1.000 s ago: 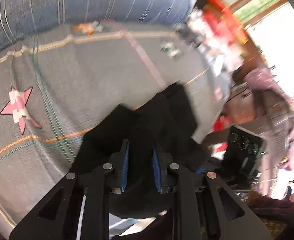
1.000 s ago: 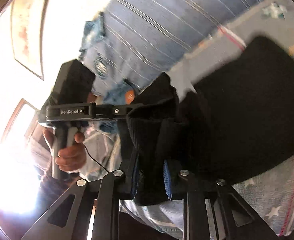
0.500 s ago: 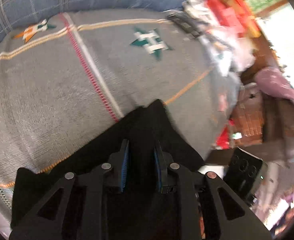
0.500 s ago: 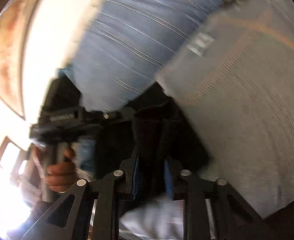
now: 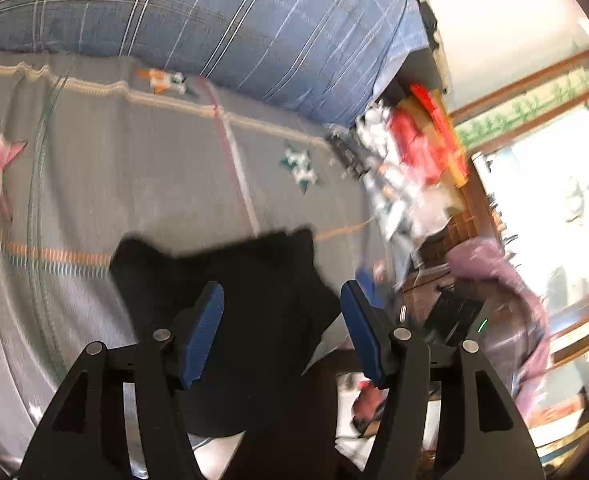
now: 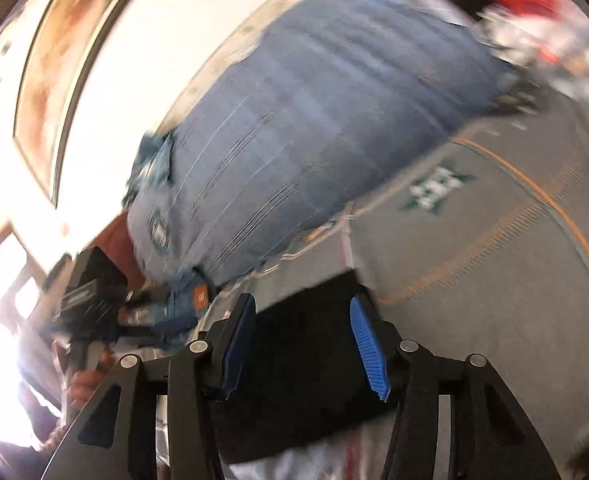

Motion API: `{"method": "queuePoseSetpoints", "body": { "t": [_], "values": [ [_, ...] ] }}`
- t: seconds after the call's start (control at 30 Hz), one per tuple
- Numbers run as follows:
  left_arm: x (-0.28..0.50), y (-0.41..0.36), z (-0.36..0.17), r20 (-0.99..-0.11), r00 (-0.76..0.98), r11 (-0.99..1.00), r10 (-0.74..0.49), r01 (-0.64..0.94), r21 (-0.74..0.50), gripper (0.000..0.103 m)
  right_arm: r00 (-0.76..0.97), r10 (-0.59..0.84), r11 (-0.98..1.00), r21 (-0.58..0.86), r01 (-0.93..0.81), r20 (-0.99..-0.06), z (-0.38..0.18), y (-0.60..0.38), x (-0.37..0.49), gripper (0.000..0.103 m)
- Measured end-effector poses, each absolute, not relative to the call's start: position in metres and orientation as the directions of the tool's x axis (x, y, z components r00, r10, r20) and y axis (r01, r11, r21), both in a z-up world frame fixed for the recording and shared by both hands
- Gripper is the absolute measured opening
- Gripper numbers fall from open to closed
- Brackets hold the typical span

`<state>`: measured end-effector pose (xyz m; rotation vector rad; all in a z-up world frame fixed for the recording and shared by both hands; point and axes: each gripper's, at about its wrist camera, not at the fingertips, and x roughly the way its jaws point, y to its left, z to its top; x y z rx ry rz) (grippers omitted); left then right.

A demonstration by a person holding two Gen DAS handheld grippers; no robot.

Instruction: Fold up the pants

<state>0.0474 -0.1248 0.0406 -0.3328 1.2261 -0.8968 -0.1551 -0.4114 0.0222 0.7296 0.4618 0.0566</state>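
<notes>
Lying bunched on the grey star-print bedsheet (image 5: 142, 168), the black pants (image 5: 254, 280) sit near the bed edge, below the blue striped pillow (image 5: 222, 20). Left gripper (image 5: 282, 332) — jaws spread wide, blue pads (image 5: 202, 332) clear of the cloth, gripping nothing. Right gripper (image 6: 302, 340) also wide open w/ pants (image 6: 306, 360) between & beneath its pads, nothing pinched. Both views blurry.

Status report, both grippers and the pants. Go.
Left gripper open, right gripper open. Black pants released, lying on grey bedspread. Nothing in the way.
</notes>
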Motion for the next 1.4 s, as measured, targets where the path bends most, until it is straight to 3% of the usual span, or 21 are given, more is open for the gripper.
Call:
{"method": "queuePoseSetpoints", "body": {
  "t": [0.13, 0.17, 0.2, 0.23, 0.3, 0.43, 0.53, 0.63, 0.77, 0.83, 0.9, 1.03, 1.13, 1.3, 1.33, 1.37, 1.4],
  "values": [
    [0.038, -0.149, 0.016, -0.807, 0.263, 0.801, -0.529, 0.467, -0.373, 0.057, 0.846, 0.198, 0.830, 0.544, 0.124, -0.495, 0.011, -0.385, -0.110, 0.037],
    [0.044, -0.163, -0.002, -0.860, 0.313, 0.856, -0.403, 0.462, -0.233, 0.052, 0.810, 0.167, 0.854, 0.493, 0.165, -0.561, -0.002, -0.382, -0.093, 0.034],
    [0.049, -0.173, -0.014, -0.883, 0.328, 0.873, -0.334, 0.461, -0.159, 0.052, 0.767, 0.150, 0.867, 0.455, 0.201, -0.624, -0.019, -0.382, -0.078, 0.030],
    [0.051, -0.179, -0.019, -0.880, 0.355, 0.874, -0.316, 0.470, -0.124, 0.054, 0.767, 0.160, 0.866, 0.462, 0.194, -0.621, -0.027, -0.382, -0.080, 0.028],
    [0.054, -0.179, -0.013, -0.874, 0.351, 0.877, -0.337, 0.454, -0.156, 0.053, 0.773, 0.150, 0.868, 0.456, 0.196, -0.617, -0.022, -0.381, -0.082, 0.027],
    [0.065, -0.134, 0.010, -0.807, 0.271, 0.838, -0.524, 0.330, -0.434, 0.051, 0.805, 0.168, 0.860, 0.484, 0.163, -0.569, 0.005, -0.387, -0.110, 0.033],
    [0.051, -0.112, 0.014, -0.772, 0.276, 0.815, -0.572, 0.293, -0.500, 0.051, 0.811, 0.203, 0.818, 0.550, 0.167, -0.548, 0.016, -0.402, -0.132, 0.039],
    [0.028, -0.120, 0.003, -0.800, 0.298, 0.845, -0.520, 0.314, -0.433, 0.052, 0.817, 0.222, 0.829, 0.544, 0.128, -0.531, 0.018, -0.400, -0.143, 0.038],
    [0.011, -0.143, -0.016, -0.844, 0.380, 0.892, -0.377, 0.396, -0.220, 0.053, 0.696, 0.156, 0.902, 0.388, 0.188, -0.701, -0.015, -0.378, -0.134, 0.033],
    [0.005, -0.153, -0.013, -0.846, 0.408, 0.892, -0.344, 0.424, -0.158, 0.053, 0.706, 0.152, 0.886, 0.412, 0.214, -0.692, -0.022, -0.382, -0.136, 0.038],
    [0.007, -0.143, -0.005, -0.841, 0.383, 0.884, -0.382, 0.418, -0.210, 0.053, 0.707, 0.182, 0.858, 0.462, 0.226, -0.684, -0.015, -0.389, -0.140, 0.038],
    [0.031, -0.108, 0.004, -0.783, 0.344, 0.850, -0.519, 0.305, -0.429, 0.053, 0.772, 0.195, 0.827, 0.524, 0.201, -0.604, 0.012, -0.402, -0.153, 0.044],
    [0.050, -0.098, -0.007, -0.765, 0.292, 0.819, -0.574, 0.202, -0.537, 0.053, 0.776, 0.230, 0.813, 0.554, 0.179, -0.587, 0.019, -0.404, -0.137, 0.056],
    [0.059, -0.123, -0.015, -0.814, 0.327, 0.876, -0.480, 0.218, -0.430, 0.053, 0.748, 0.228, 0.848, 0.505, 0.162, -0.623, 0.007, -0.389, -0.096, 0.056],
    [0.065, -0.128, -0.018, -0.823, 0.346, 0.891, -0.451, 0.226, -0.394, 0.053, 0.750, 0.205, 0.864, 0.477, 0.164, -0.629, 0.005, -0.387, -0.087, 0.050],
    [0.070, -0.136, -0.023, -0.841, 0.354, 0.911, -0.408, 0.222, -0.348, 0.053, 0.740, 0.177, 0.879, 0.443, 0.178, -0.649, -0.001, -0.384, -0.080, 0.036],
    [0.075, -0.140, -0.029, -0.858, 0.346, 0.922, -0.380, 0.215, -0.322, 0.053, 0.718, 0.150, 0.892, 0.406, 0.198, -0.680, -0.008, -0.382, -0.072, 0.033]
  ]
}}
